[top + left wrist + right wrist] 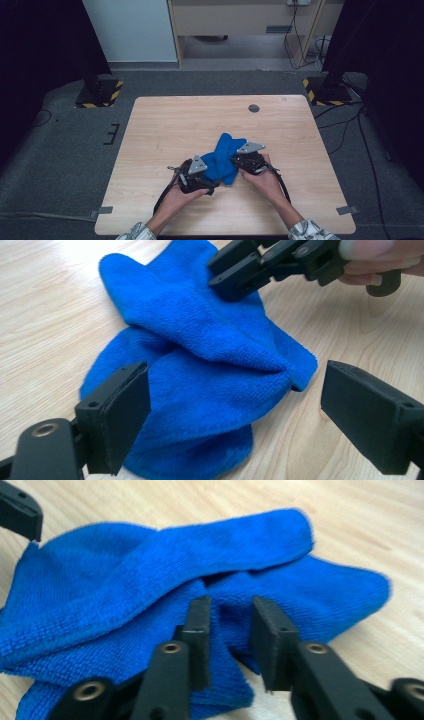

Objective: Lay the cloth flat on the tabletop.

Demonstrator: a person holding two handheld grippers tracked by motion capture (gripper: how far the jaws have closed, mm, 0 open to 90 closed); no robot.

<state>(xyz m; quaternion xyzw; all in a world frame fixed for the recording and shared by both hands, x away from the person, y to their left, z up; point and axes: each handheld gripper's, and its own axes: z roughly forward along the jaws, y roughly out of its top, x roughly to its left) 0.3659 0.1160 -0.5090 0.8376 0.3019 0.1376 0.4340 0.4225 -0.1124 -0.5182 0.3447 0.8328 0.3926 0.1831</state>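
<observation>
A crumpled blue cloth (225,156) lies on the wooden table (165,125), a little in front of its middle. My left gripper (214,176) comes at it from the near left. In the left gripper view, the left gripper (235,415) stands wide open, its jaws on either side of the cloth (200,365)'s near end. My right gripper (233,159) meets the cloth from the right. In the right gripper view, the right gripper (230,630) has its jaws narrowed around a raised fold of the cloth (150,575), with a gap still showing between the pads.
A round grommet hole (254,108) sits near the table's far edge. Two dark stands with yellow-and-black striped bases (100,93) (325,92) stand on the floor beyond the far corners. Cables trail from both grippers toward the person.
</observation>
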